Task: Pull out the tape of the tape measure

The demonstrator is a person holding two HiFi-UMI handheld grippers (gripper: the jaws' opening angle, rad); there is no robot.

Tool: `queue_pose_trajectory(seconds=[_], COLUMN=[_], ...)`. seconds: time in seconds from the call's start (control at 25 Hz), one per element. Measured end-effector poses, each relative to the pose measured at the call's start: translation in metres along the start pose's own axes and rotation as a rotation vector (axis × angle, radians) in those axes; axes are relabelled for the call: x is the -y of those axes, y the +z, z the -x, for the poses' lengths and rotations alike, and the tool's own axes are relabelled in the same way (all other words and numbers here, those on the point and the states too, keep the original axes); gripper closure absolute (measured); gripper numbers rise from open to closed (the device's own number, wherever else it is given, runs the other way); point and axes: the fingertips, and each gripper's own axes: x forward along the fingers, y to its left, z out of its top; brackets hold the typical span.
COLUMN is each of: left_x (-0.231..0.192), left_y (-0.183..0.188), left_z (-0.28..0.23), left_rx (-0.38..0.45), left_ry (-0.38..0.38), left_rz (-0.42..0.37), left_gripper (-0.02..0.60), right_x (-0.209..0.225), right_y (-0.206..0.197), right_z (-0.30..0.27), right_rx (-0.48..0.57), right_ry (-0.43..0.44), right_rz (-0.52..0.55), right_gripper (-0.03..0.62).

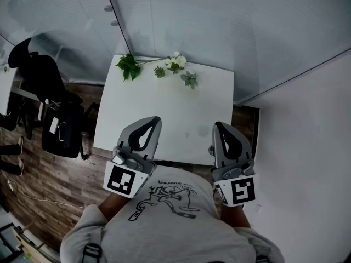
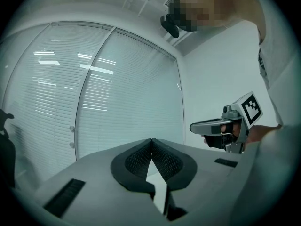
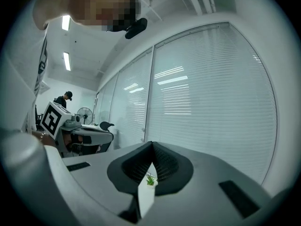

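Observation:
No tape measure shows in any view. In the head view my left gripper [image 1: 152, 121] and right gripper [image 1: 218, 126] are held side by side close to my chest, above the near edge of a white table [image 1: 164, 111]. Both point toward the window wall. In the left gripper view the left gripper [image 2: 151, 141] has its jaws meeting at the tips with nothing between them, and the right gripper [image 2: 214, 126] is off to the right. The right gripper [image 3: 152, 143] is likewise shut and empty in its own view, where the left gripper [image 3: 91, 134] is at the left.
Small green plants [image 1: 129, 66] and white flowers [image 1: 176, 62] lie along the table's far edge. A black office chair [image 1: 52, 92] stands left of the table on wood flooring. Glass walls with blinds [image 1: 219, 21] rise behind. A person [image 3: 63, 99] and a fan [image 3: 85, 113] are far off.

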Motion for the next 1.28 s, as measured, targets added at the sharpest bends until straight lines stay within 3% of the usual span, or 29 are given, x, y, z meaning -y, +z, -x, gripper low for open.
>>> queue_pose_trajectory(seconds=[0.16,0.76,1.12,1.28], left_x=[-0.019,-0.052,-0.041,-0.043], left_y=[-0.006,-0.039,-0.096,-0.135], left_z=[-0.006,-0.032,-0.053,-0.052], left_rx=[0.024,-0.009,-0.065,-0.164], left_ry=[-0.007,-0.079,-0.110,-0.105], left_rz=[0.044,0.076,0.049,0.062], left_gripper=[0.561,0.561,0.561,0.561], right_x=[-0.005,-0.001,0.019,0.024], right_y=[-0.002,-0.034,-0.094,-0.133], right_z=[-0.018,-0.060,-0.058,-0.057], right_rx=[-0.005,-0.069,-0.169,-0.222], right_ry=[0.001,-0.001,-0.001,-0.001], right_rz=[-0.004,-0.022,-0.031,-0.034], right_gripper=[0.586,0.585,0.560,0.551])
